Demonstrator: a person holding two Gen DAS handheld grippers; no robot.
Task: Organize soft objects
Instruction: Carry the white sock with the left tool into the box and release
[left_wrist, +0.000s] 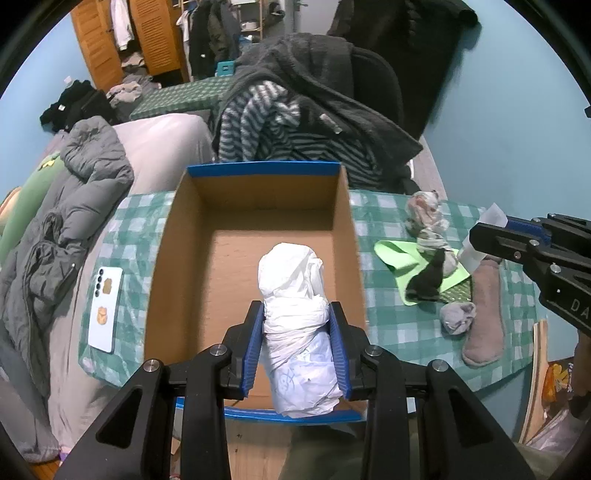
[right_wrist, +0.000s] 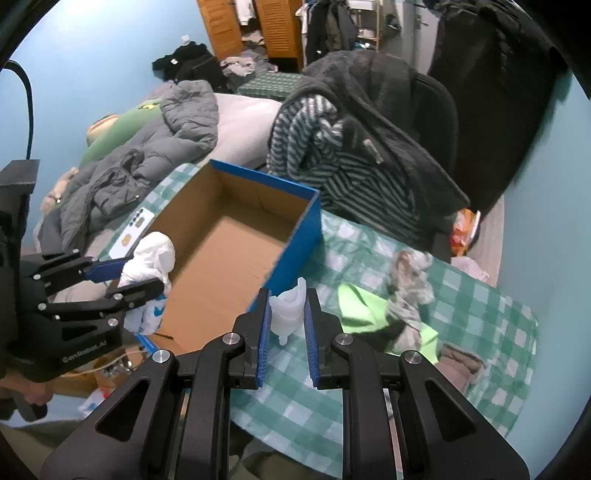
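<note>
Checked green cloth covers the surface (left_wrist: 406, 332), where an open cardboard box (left_wrist: 251, 206) stands; the left gripper (left_wrist: 300, 325) clamps a white plastic bag bundle (left_wrist: 295, 317) above it, the right gripper (right_wrist: 288, 314) pinches a translucent cup (right_wrist: 290, 306).

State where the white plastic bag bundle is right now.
In the left wrist view the white plastic bag bundle sits clamped in the left gripper, over the near end of the cardboard box.
</note>
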